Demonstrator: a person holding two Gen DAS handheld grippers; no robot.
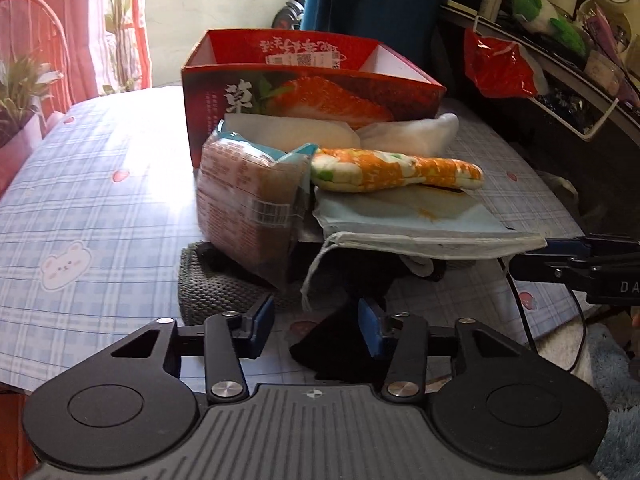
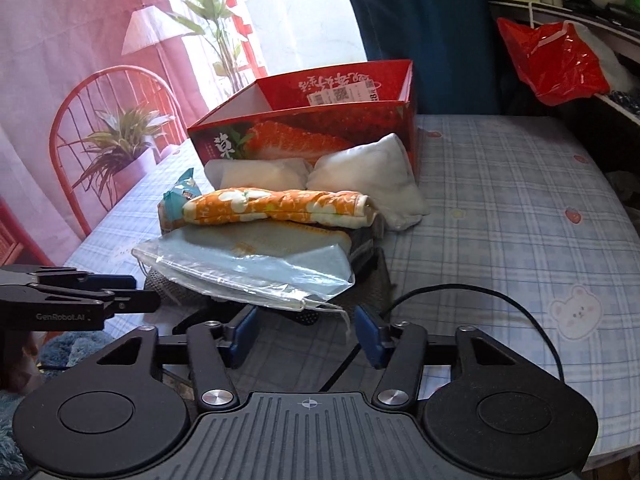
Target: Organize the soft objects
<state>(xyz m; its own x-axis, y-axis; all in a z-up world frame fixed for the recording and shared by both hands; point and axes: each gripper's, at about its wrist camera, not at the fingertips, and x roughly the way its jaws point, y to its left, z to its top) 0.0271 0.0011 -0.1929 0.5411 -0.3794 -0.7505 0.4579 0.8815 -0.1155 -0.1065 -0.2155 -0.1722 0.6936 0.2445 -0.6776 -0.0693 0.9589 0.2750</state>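
1. Left wrist view. Left gripper (image 1: 316,326): fingers spread, nothing between them, held low at the near edge of the pile. Risk: on closing, only the black cloth (image 1: 360,276) or the knit (image 1: 208,280) below may be caught, and the stack above may be dragged off.
2. Same view. Pack (image 1: 248,200): a wrapped packet, tilted, leaning on the knit and against the pile. Judged unstable; a nudge to the knit may tip it toward the table (image 1: 100,184).
3. Same view. Orange cloth (image 1: 396,172): rolled, lying on top of the blue bag (image 1: 404,216). Risk: it may roll off if the bag is lifted or tilted.
4. Same view. Mask (image 1: 432,244): lies under the bag, its cord hanging toward the fingers. Risk: the cord may snag on a pad.
5. Same view. Right gripper (image 1: 520,260): seen side-on at the mask's right end; whether anything is pinched cannot be told here.
6. Right wrist view. Right gripper (image 2: 306,332): fingers spread and empty, just short of the mask (image 2: 320,304) and its cord. Risk: a thin edge may slip from the pads.
7. Same view. Cable (image 2: 480,300): loops across the table beside the right finger. Risk: entanglement in a sweep.
8. Same view. White pouches (image 2: 372,176): two, resting against the box (image 2: 304,136), behind the pile. Box open-topped, judged the likely destination; the pouches may block a low approach to it.
9. Same view. Left gripper (image 2: 132,298): close to the bag's left corner; both grippers work the same pile, so a collision is possible.
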